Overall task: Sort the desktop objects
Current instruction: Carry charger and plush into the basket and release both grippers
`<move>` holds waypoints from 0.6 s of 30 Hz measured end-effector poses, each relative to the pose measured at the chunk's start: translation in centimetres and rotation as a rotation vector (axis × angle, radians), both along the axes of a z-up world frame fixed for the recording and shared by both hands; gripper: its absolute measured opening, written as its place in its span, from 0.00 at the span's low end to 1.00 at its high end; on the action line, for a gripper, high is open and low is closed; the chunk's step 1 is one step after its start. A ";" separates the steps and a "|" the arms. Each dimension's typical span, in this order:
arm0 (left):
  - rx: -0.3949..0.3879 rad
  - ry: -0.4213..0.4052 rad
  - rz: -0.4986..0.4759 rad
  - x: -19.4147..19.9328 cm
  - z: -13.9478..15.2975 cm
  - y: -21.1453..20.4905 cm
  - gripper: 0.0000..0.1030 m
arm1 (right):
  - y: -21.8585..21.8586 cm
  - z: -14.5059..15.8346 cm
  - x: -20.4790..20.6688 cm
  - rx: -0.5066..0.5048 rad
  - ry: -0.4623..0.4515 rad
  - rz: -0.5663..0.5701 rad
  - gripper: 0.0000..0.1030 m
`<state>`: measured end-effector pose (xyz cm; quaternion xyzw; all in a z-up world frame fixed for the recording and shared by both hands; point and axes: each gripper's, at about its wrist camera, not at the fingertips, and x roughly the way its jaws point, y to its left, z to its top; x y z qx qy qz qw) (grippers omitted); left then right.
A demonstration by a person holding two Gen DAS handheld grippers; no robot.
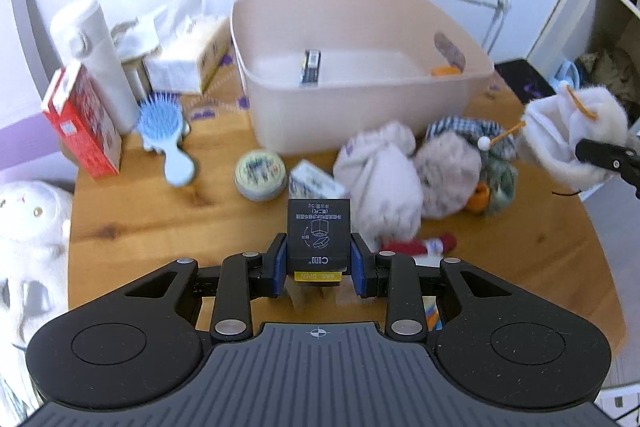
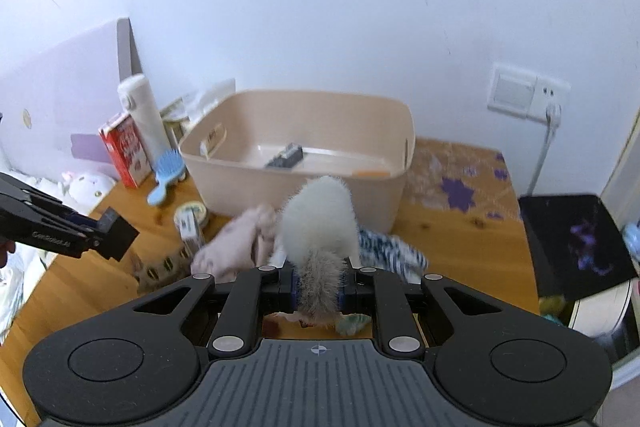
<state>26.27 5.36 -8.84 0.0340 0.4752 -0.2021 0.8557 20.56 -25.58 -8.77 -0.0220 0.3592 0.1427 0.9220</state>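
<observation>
We find the left gripper [image 1: 319,269] partly spread, its blue pads clamped on the two sides of a small black box [image 1: 319,233] with white print and a yellow label at its lower edge. The box sits at lower centre of the left wrist view, held clear above the wooden tabletop [image 1: 140,219].

The right gripper [image 2: 319,287] is pressed nearly together, pinching the grey furry end of a white plush toy [image 2: 318,219]; the toy's body bulges up at centre of the right wrist view, hiding part of the beige plastic bin [image 2: 296,163] behind it. In the left wrist view the same toy shows at the right edge, with only the tip of the right gripper in frame.

The bin stands at upper centre of the tabletop and holds a dark rectangular item [image 1: 311,66] and an orange piece [image 1: 445,70]; neither can be identified. Below the bin lie bundled fabric items [image 1: 380,175], a round tin [image 1: 260,175] and a small carton [image 1: 314,183], all blurred. At left stand a red carton [image 1: 82,123], a white flask [image 1: 94,59] and a blue hairbrush [image 1: 164,131]. A white plush [image 1: 32,223] is cut off at the left edge.
</observation>
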 end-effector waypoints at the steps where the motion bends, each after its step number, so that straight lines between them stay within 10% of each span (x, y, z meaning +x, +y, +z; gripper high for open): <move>1: -0.002 -0.010 0.001 0.2 0.4 -0.1 0.31 | 0.0 0.3 0.2 -0.001 -0.010 0.003 0.16; 18: -0.007 -0.132 0.004 6.7 4.1 -3.2 0.31 | 0.2 2.6 5.2 -0.044 -0.103 0.017 0.16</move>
